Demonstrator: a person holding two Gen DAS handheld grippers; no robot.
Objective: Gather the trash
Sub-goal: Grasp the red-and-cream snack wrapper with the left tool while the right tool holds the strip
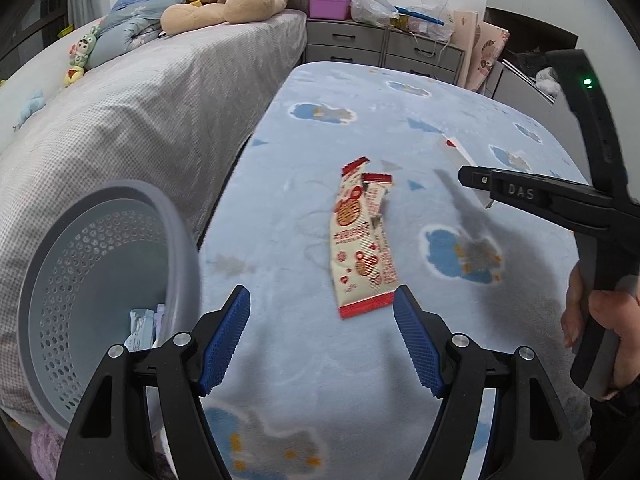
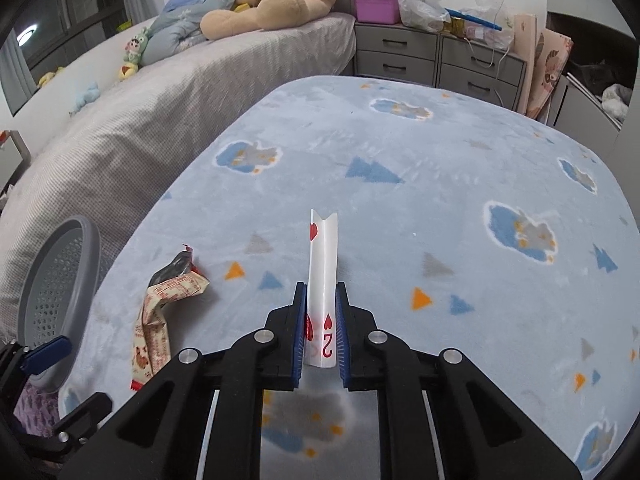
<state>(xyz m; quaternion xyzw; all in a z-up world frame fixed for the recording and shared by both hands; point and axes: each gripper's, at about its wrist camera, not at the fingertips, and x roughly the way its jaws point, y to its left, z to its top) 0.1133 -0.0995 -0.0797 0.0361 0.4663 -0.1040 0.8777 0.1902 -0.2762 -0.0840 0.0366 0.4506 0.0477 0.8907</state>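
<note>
Right claw (image 2: 322,316) pinches playing card (image 2: 323,256).

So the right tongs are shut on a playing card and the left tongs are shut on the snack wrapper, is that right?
Not quite. The left tongs are open, the snack wrapper lying loose on the blanket, as the left wrist view shows. The right tongs are shut on the playing card.

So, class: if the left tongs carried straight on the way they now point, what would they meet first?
Most likely the red-and-cream snack wrapper, lying on the blue blanket just beyond the open left tongs. Depth is unclear, so they might touch blanket first.
</note>
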